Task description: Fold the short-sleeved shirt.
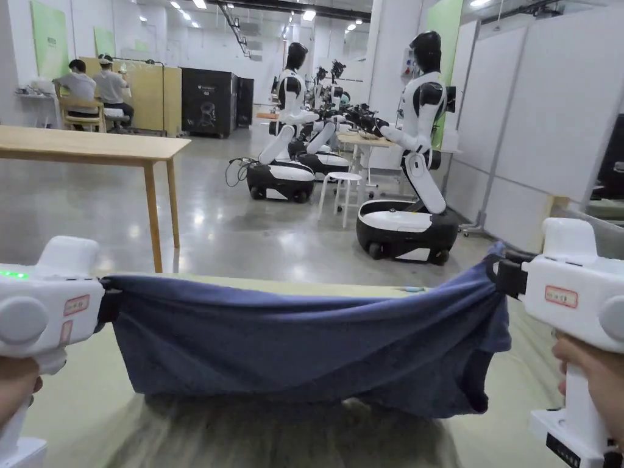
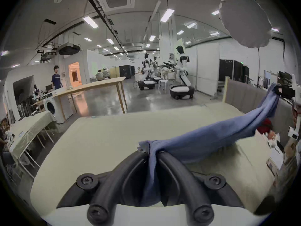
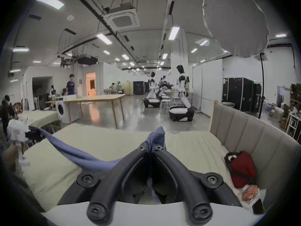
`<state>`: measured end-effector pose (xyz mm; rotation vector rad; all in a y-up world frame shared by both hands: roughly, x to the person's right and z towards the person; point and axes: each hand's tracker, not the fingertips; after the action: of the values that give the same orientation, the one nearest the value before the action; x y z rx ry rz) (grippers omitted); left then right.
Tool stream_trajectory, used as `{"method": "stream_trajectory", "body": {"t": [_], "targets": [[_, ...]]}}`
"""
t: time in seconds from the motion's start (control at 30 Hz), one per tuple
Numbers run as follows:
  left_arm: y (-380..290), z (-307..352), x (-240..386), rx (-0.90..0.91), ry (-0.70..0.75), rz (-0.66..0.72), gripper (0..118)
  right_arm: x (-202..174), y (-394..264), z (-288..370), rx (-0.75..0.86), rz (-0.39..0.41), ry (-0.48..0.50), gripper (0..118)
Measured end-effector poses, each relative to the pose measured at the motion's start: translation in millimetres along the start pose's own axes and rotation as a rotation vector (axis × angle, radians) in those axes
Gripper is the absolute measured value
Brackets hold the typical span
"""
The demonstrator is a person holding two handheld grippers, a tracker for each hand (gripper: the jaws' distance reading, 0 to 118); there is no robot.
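Observation:
A blue short-sleeved shirt (image 1: 304,341) hangs stretched between my two grippers above a pale green bed surface (image 1: 79,402). My left gripper (image 1: 108,304) is shut on the shirt's left end; in the left gripper view its jaws pinch the blue cloth (image 2: 203,139) at the left gripper's tips (image 2: 152,151). My right gripper (image 1: 503,275) is shut on the right end, held a little higher. In the right gripper view the cloth (image 3: 78,156) bunches above the tips of the right gripper (image 3: 150,147). The shirt's lower edge sags and a sleeve droops at the right.
A padded beige headboard (image 3: 254,136) borders the bed on the right, with a red bag (image 3: 242,170) and a snack packet (image 3: 249,193) beside it. Beyond the bed stand a wooden table (image 1: 91,146), humanoid robots (image 1: 414,152), a white stool (image 1: 341,189). People sit at the far left.

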<state>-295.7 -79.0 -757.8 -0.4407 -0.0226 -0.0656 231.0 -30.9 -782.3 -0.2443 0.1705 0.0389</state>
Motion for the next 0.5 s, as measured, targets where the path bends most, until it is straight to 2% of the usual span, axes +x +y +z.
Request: {"method": "stream_trajectory", "body": {"t": [0.13, 0.3, 0.33, 0.4, 0.43, 0.5], "targets": [[-88, 44, 12, -0.128, -0.065, -0.002, 0, 0, -83, 53, -0.128, 0.004, 0.050, 3], [-206, 67, 14, -0.304, -0.079, 0.021, 0, -8, -205, 83, -0.360, 0.084, 0.092, 3], [-228, 68, 14, -0.330, -0.066, 0.004, 0, -9, -226, 85, -0.408, 0.074, 0.096, 3], [-252, 68, 14, -0.404, -0.042, 0.006, 1, -8, -257, 85, -0.484, 0.005, 0.084, 3], [-259, 68, 14, -0.407, -0.055, 0.036, 1, -6, -269, 84, -0.510, -0.039, 0.075, 3], [-265, 74, 16, -0.381, -0.053, 0.039, 3, -5, -280, 87, -0.525, -0.064, 0.061, 3]]}}
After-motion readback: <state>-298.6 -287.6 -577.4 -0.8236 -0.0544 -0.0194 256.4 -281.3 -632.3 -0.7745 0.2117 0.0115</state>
